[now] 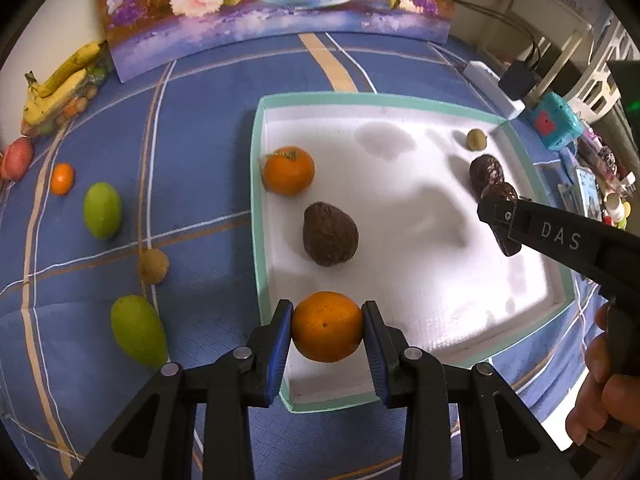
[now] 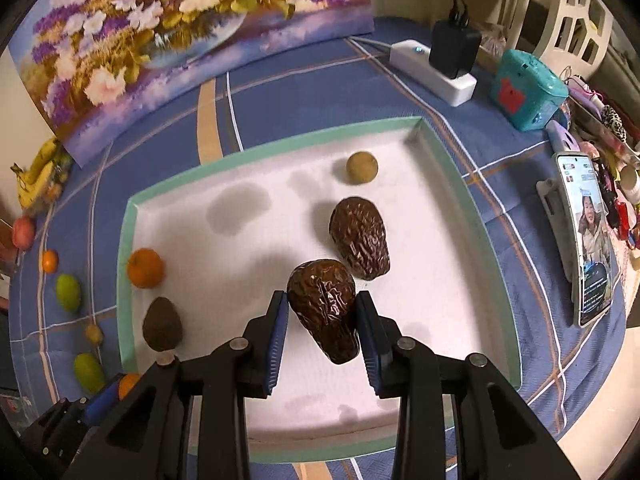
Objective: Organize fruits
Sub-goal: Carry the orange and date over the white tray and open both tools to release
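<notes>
Orange (image 1: 327, 326) sits clamped between the blue pads of the left gripper (image 1: 327, 330), the fingers closed to the fruit's width, held over the near-left corner of the white tray (image 1: 400, 98). The fruit is round, so no long axis constrains release.

The wrinkled brown date-like fruit (image 2: 325, 308) is pinched in the right gripper (image 2: 322, 326), fingers partly closed on its lower half. Its long axis runs forward and slightly left from the fingers, narrow end nearest the camera. It is held just beside a second wrinkled brown fruit (image 2: 360, 238), which lies on the tray floor toward the tray's far-right corner.

Judgement: the left gripper is nearer the tangerine (image 1: 288, 170) resting at the tray's left wall, the likely grouping spot for the orange. A dark avocado (image 1: 329, 234) lies between.

The tray floor appears flat and smooth; round fruit may roll. A small tan fruit (image 2: 361, 167) occupies the far-right corner. Outside the tray's left wall, on the blue plaid cloth (image 1: 200, 120), lie two green mangoes (image 1: 102, 210), a small tan fruit and a small orange fruit.
</notes>
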